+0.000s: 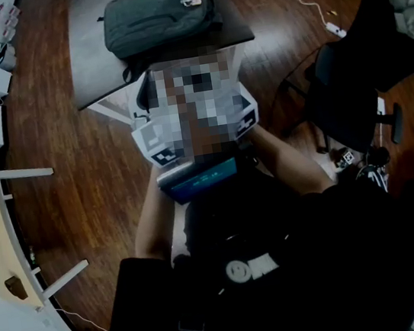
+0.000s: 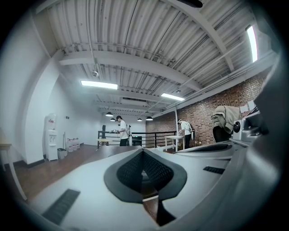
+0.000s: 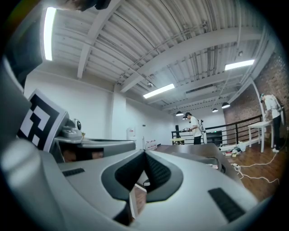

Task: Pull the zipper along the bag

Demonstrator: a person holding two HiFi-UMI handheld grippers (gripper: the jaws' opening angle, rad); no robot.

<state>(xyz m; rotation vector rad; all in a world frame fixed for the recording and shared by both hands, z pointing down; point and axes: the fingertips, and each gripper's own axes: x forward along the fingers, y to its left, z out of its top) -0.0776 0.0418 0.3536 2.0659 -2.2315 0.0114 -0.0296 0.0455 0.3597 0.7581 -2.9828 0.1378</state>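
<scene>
The left claw point(image 2: 142, 154) has its two jaws pressed together at the tips with nothing between them. The right claw point(image 3: 145, 155) is the same, closed and empty. Each jaw is smooth pale grey plastic, faced with a dark rubber pad point(image 2: 156, 173) of fine cross-hatched texture.

Both claws point level into the room, side by side, held close before the person's chest. The bare forearms point(image 1: 293, 162) reach forward from a black shirt.

In the head view a mosaic patch covers the claws' fronts. Only their white cubes with black square markers point(image 1: 159, 145) show at its edges. A flat teal-faced object point(image 1: 198, 180) sits just under them; what it is cannot be told.

The dark grey-green fabric backpack point(image 1: 158, 18) is soft and rounded, with a small pale tag on top. It lies flat on the dark rectangular table point(image 1: 92, 70), toward its near right corner, well apart from both claws. The table's far edge is cut off by the frame. The backpack's zipper is too small to make out. Glossy brown wooden floor planks point(image 1: 79, 188) surround the table.
</scene>
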